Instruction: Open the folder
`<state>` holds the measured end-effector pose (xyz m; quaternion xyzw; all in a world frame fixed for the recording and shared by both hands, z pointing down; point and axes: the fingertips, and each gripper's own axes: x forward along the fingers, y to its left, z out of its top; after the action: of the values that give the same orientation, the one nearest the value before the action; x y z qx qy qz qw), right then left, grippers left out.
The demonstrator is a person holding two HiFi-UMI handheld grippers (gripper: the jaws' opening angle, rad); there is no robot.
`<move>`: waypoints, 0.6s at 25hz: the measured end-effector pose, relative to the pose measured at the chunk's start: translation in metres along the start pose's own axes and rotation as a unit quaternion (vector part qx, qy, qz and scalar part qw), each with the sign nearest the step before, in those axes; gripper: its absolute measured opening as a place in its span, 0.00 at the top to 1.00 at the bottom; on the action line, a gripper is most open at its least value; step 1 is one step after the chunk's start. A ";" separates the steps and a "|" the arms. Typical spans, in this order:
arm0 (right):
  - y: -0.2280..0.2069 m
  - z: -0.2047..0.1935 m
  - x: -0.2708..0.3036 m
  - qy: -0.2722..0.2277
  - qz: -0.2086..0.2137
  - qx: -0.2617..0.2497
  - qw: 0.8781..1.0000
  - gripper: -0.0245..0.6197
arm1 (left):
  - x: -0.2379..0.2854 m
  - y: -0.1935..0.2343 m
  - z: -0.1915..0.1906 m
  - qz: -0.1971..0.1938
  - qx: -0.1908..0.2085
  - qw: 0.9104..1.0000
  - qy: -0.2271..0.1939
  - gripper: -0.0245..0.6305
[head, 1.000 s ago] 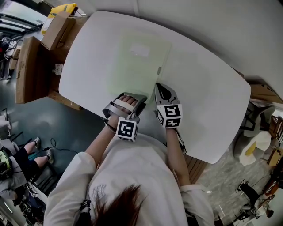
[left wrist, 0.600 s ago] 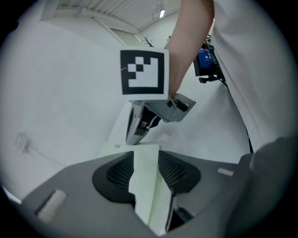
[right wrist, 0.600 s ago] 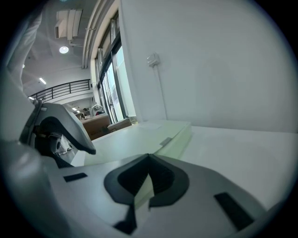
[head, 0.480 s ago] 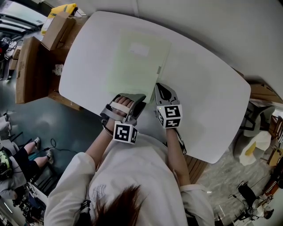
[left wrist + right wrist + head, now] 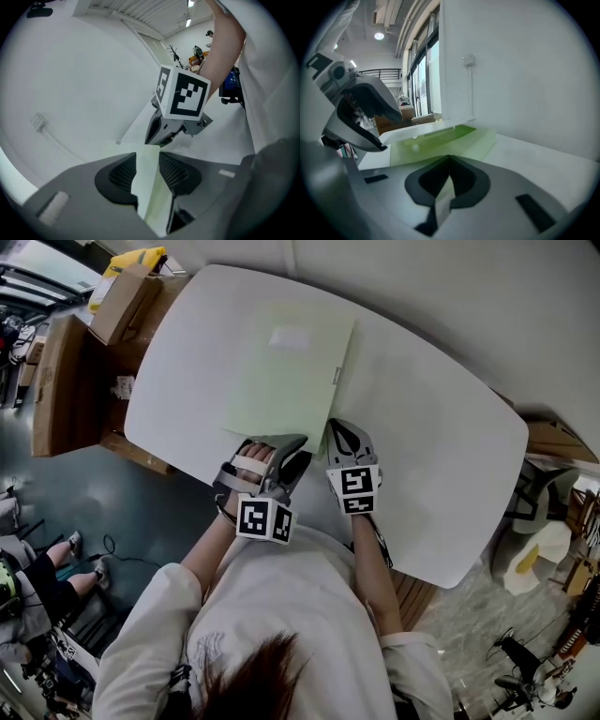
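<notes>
A pale green folder (image 5: 281, 371) lies on the white table (image 5: 431, 456), with a white label (image 5: 289, 337) on its cover. My left gripper (image 5: 292, 448) is at the folder's near edge, shut on the cover (image 5: 149, 187), which runs between its pads. In the right gripper view the cover (image 5: 422, 130) stands lifted off the green inside (image 5: 454, 138). My right gripper (image 5: 339, 427) is at the near right corner, shut on the lower sheet (image 5: 445, 199). The two grippers are close together, with the left gripper (image 5: 361, 112) just beside the right gripper (image 5: 161, 131).
Cardboard boxes (image 5: 117, 301) and a wooden crate (image 5: 56, 381) stand off the table's left end. Someone sits at the lower left (image 5: 37, 577). A chair (image 5: 544, 549) is past the right end. The table's near edge runs just under both grippers.
My left gripper has risen and rolled with the cover's near edge, so the cover now stands off the lower sheet. The right gripper has kept its place.
</notes>
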<state>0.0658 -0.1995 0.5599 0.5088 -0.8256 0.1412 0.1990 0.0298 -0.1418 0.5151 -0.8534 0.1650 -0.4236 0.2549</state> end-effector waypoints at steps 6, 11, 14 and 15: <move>0.007 0.002 0.000 0.004 0.006 -0.002 1.000 0.95 | -0.001 -0.008 0.001 -0.002 0.008 1.000 0.002 0.72; 0.009 0.002 0.000 -0.008 0.000 0.010 1.000 0.95 | -0.007 -0.001 0.001 0.011 0.007 1.000 -0.005 0.72; 0.009 0.002 0.002 -0.007 -0.004 0.007 1.000 0.95 | -0.010 0.005 0.003 0.019 0.006 1.000 -0.008 0.72; 0.008 0.002 0.001 -0.005 -0.005 0.007 1.000 0.95 | -0.011 0.007 0.004 0.022 0.006 1.000 -0.009 0.72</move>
<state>0.0573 -0.1980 0.5582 0.5150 -0.8229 0.1439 0.1919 0.0256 -0.1408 0.5021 -0.8519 0.1789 -0.4113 0.2705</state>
